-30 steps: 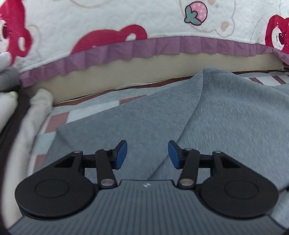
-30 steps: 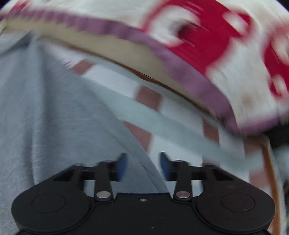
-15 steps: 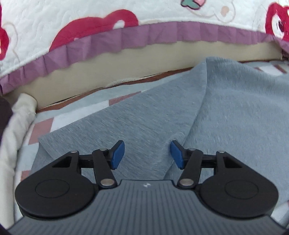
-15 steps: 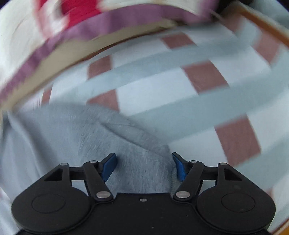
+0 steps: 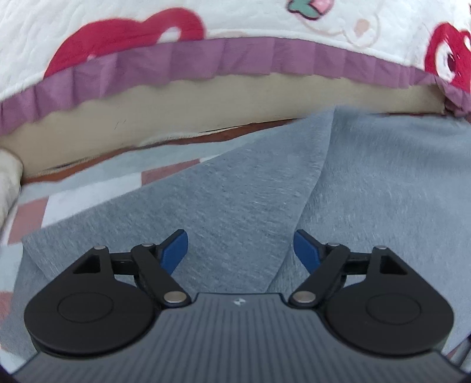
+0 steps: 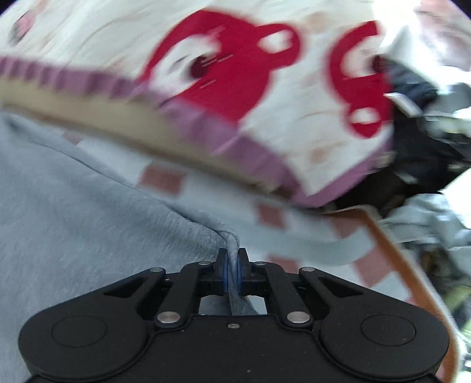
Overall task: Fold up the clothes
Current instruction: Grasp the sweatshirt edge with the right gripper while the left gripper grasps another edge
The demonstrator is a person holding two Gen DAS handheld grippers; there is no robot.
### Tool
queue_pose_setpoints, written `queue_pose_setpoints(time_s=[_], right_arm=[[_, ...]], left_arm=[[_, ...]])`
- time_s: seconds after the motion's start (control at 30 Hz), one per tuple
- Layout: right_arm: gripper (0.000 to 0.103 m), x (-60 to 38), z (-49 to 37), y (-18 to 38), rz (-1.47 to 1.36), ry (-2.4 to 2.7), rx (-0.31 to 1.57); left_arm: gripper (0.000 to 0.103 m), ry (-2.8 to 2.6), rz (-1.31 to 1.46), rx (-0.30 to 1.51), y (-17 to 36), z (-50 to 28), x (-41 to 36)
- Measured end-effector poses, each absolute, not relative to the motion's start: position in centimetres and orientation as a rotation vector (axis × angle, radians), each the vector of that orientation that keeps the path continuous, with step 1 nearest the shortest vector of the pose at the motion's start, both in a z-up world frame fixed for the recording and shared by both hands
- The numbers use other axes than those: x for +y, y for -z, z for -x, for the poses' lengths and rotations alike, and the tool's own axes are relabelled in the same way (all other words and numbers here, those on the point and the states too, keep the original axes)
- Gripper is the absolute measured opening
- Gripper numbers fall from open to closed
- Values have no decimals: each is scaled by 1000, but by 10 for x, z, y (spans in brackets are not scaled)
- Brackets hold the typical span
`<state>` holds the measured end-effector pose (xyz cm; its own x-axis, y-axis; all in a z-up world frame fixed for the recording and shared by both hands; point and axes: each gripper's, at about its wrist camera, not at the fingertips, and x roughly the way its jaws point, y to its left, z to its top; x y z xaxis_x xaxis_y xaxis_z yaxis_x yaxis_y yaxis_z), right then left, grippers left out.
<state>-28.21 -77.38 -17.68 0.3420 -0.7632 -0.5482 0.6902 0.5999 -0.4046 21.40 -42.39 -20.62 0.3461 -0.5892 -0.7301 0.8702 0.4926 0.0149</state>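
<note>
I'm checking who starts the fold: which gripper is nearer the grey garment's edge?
Right. The right gripper is shut on the edge of the grey garment. The left gripper is above the garment's middle, jaws opening, nothing pinched.

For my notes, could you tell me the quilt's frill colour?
Purple frill, clearest in the left wrist view.

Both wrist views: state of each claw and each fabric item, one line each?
left claw: jaws opening, over the grey cloth, pads not pressing on it.
right claw: shut on the garment's edge.
grey garment: spread on the checked sheet, a flap lying diagonally across it, one edge pinched.
bear-print quilt: lies beyond the garment, purple frill along its edge.
</note>
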Motion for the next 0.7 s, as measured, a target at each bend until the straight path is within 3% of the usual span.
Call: queue_pose_setpoints(time_s=[0.2, 0.23, 0.27, 0.3, 0.33, 0.7], right_arm=[[5, -798, 272, 185, 72, 968, 825], [6, -800, 271, 187, 65, 973, 828], [6, -802, 270, 189, 55, 980, 831], [6, -804, 267, 191, 48, 981, 835], [6, -806, 264, 193, 42, 981, 840], [6, -796, 282, 167, 32, 934, 761]], left_arm=[[85, 913, -652, 620, 215, -196, -442], [78, 901, -658, 615, 215, -195, -444], [62, 887, -659, 607, 213, -195, -446], [11, 868, -660, 602, 211, -196, -447], [4, 845, -662, 601, 209, -198, -449], [4, 678, -480, 229, 99, -185, -405]])
